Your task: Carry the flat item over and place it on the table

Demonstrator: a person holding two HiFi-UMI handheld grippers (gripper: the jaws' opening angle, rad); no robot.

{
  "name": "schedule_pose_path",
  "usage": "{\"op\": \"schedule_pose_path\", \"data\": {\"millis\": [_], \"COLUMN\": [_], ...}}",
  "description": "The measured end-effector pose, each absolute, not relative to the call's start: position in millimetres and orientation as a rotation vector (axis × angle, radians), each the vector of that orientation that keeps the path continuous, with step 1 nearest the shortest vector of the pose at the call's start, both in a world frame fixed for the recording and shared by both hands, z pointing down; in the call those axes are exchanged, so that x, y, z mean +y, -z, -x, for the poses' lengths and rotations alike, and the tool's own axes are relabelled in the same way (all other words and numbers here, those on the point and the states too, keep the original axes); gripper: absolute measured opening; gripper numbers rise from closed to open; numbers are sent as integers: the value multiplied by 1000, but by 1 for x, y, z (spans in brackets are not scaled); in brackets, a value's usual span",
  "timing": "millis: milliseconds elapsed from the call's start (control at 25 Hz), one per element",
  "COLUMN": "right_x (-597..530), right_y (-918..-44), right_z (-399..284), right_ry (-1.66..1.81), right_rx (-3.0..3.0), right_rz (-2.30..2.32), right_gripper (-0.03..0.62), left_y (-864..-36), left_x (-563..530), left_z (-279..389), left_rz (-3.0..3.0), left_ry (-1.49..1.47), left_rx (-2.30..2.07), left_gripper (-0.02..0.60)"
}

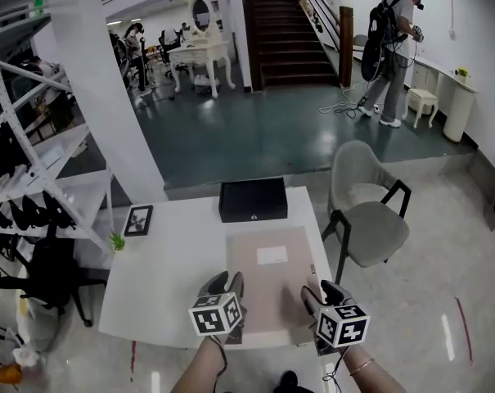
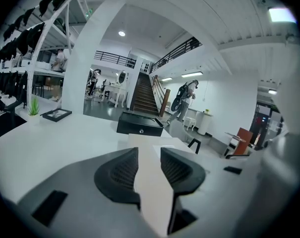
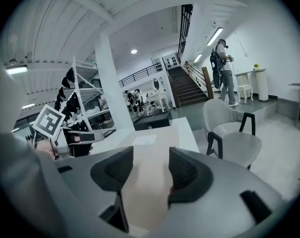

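A flat beige board (image 1: 267, 289) with a white label (image 1: 272, 255) lies on the white table (image 1: 165, 277), its near end at the table's front edge. My left gripper (image 1: 227, 283) sits over the board's near left corner. My right gripper (image 1: 322, 291) sits over its near right corner. In the left gripper view the board (image 2: 147, 139) runs through the gap of the left gripper (image 2: 150, 157). In the right gripper view the board (image 3: 150, 148) shows in the wider gap of the right gripper (image 3: 150, 167). No pad visibly presses on it.
A black box (image 1: 253, 200) stands at the table's far edge, just beyond the board. A picture frame (image 1: 138, 219) and a small plant (image 1: 117, 241) are at the table's left. A grey chair (image 1: 370, 219) stands to the right, a white shelf rack (image 1: 34, 178) to the left.
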State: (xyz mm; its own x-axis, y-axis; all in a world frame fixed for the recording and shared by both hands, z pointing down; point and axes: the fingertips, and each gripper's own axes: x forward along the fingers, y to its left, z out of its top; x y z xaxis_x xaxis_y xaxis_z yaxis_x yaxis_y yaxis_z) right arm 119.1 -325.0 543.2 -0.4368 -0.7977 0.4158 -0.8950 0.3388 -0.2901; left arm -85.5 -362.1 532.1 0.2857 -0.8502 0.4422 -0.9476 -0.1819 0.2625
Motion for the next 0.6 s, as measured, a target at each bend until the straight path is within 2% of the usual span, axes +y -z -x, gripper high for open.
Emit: {"op": "schedule_pose_path", "data": {"millis": [280,600], "right_x": [-314,-298], "right_y": [-523,-502], "right_z": [-117,-109], "right_ry": [-604,-567], "right_rx": [-2422,-2478], "right_rz": [-1573,-1583], "right_gripper": [178,62], "left_y": [-508,-497], "left_x": [-337,-310], "left_z": [87,97], "left_rz": [-2175,-2213], "left_ry": [-271,-245], "left_rx": [-1618,-1646], "left_gripper": [97,39]}}
